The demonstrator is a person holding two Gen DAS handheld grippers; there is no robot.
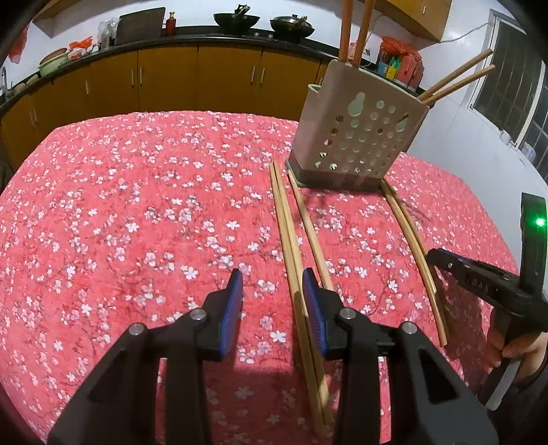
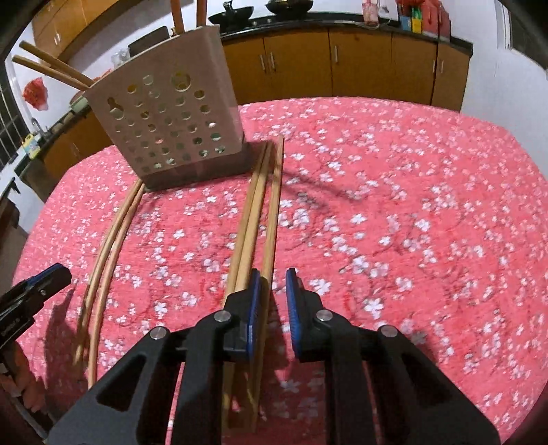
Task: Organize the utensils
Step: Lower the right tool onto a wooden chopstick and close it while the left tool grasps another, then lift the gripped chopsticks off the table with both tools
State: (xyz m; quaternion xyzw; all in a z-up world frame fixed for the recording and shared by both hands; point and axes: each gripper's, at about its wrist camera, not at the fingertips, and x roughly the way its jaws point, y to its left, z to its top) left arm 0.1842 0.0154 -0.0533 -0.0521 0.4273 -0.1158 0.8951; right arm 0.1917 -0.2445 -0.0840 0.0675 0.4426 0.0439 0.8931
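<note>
A beige perforated utensil holder [image 1: 359, 133] stands on the red floral tablecloth [image 1: 137, 222] with several chopsticks upright in it; it also shows in the right wrist view [image 2: 167, 116]. Loose bamboo chopsticks [image 1: 291, 239] lie in front of the holder, with another pair [image 1: 411, 239] to the right. My left gripper [image 1: 272, 297] is open above the cloth, the chopsticks passing by its right finger. My right gripper [image 2: 274, 301] is open and low, with three chopsticks [image 2: 257, 212] by its left finger and a pair [image 2: 109, 246] further left.
The other gripper shows at the right edge of the left wrist view [image 1: 479, 284] and at the left edge of the right wrist view [image 2: 30, 291]. Wooden cabinets [image 1: 171, 78] under a dark counter with woks [image 1: 236, 20] stand behind the table.
</note>
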